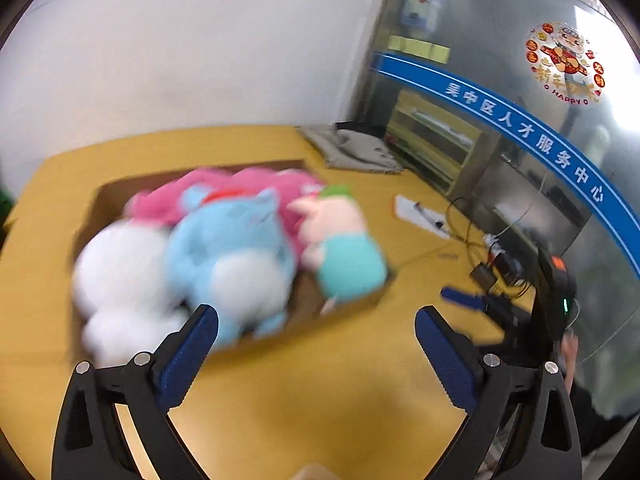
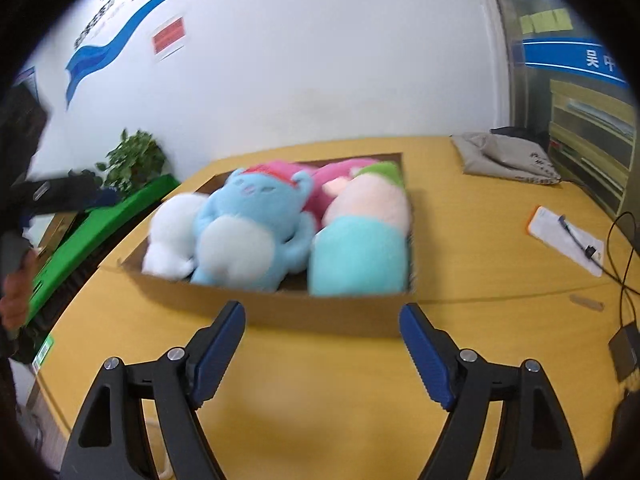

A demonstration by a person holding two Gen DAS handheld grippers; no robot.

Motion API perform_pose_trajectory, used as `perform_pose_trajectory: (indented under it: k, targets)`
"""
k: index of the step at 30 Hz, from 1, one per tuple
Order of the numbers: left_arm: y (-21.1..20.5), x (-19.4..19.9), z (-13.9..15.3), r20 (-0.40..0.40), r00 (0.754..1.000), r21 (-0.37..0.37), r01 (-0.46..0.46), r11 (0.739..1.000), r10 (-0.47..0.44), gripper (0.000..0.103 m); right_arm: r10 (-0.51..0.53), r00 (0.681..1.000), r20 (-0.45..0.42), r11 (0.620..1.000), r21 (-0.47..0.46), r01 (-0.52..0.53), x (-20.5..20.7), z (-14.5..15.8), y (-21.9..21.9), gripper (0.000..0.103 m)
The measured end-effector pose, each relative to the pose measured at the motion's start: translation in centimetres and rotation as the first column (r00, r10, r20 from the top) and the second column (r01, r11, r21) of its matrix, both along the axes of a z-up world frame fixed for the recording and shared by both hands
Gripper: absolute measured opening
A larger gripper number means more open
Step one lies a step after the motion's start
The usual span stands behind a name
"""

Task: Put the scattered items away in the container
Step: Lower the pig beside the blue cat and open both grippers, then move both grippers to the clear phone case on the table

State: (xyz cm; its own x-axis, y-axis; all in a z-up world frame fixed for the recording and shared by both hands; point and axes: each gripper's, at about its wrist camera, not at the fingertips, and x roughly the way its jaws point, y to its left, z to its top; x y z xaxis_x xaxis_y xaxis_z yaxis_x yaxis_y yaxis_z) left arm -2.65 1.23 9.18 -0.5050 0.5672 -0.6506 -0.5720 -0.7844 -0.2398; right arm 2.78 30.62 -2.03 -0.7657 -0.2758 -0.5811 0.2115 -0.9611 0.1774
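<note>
Filling cardboard box (image 2: pixel 280 308) — plush toys (image 2: pixel 248 228), piled

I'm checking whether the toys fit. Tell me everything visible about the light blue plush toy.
The light blue plush toy looks soft and fuzzy, with a white belly patch, two small ears, a faint face and a red band at its head. It lies on its back in the cardboard box, between a white plush and a pink-and-teal plush, pressed against both, with a pink plush behind. Motion blur hides finer detail.
</note>
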Motion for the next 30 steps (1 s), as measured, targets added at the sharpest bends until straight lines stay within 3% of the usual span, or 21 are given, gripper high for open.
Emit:
perform_pose_trajectory:
  k: [4, 8, 13, 16, 19, 21, 23, 26, 28, 30]
  targets:
    - [-5.6, 4.8, -3.0, 0.053, 0.993, -0.027, -0.106, 0.994, 0.107, 0.101, 0.046, 0.999, 0.027, 0.999, 0.008, -0.046, 2.5, -0.7, -2.4, 0.08]
    - [-9.3, 8.0, -7.7, 0.151, 0.971, -0.049, -0.181, 0.982, 0.187, 0.099, 0.112, 0.992, 0.062, 0.993, 0.042, -0.115, 4.8, -1.5, -4.9, 0.08]
    - [-10.8, 11.0, -12.5, 0.252, 0.951, -0.046, -0.175, 0.984, 0.181, 0.084, 0.232, 0.961, 0.149, 0.967, 0.071, -0.245, 7.6, -4.3, -8.7, 0.08]
    - [-10.2, 12.3, -14.0, 0.254, 0.96, -0.055, -0.107, 0.993, 0.117, 0.083, 0.352, 0.92, 0.173, 0.927, 0.075, -0.368, 9.2, -5.6, -10.8, 0.079]
    - [-9.2, 13.1, -14.7, 0.209, 0.977, -0.075, 0.046, 0.996, -0.029, 0.088, 0.51, 0.849, 0.136, 0.838, 0.143, -0.527, 11.0, -5.8, -12.6, 0.08]
    - [-8.8, 13.0, -15.2, 0.191, 0.974, -0.112, 0.141, 0.984, -0.117, 0.088, 0.613, 0.781, 0.119, 0.756, 0.199, -0.623, 11.7, -6.0, -13.2, 0.079]
    - [-8.4, 12.4, -15.8, 0.188, 0.966, -0.163, 0.21, 0.964, -0.179, 0.088, 0.694, 0.709, 0.125, 0.669, 0.249, -0.7, 11.8, -6.1, -13.7, 0.08]
    - [-7.9, 11.2, -17.1, 0.193, 0.95, -0.219, 0.285, 0.933, -0.244, 0.088, 0.754, 0.64, 0.149, 0.578, 0.313, -0.754, 11.0, -5.9, -14.5, 0.08]
    - [-7.9, 10.6, -17.6, 0.212, 0.935, -0.211, 0.327, 0.921, -0.284, 0.088, 0.793, 0.587, 0.161, 0.525, 0.307, -0.794, 10.3, -5.7, -15.1, 0.08]
    - [-7.6, 10.6, -17.8, 0.219, 0.914, -0.203, 0.385, 0.9, -0.342, 0.089, 0.839, 0.511, 0.186, 0.447, 0.297, -0.844, 10.0, -5.6, -15.8, 0.08]
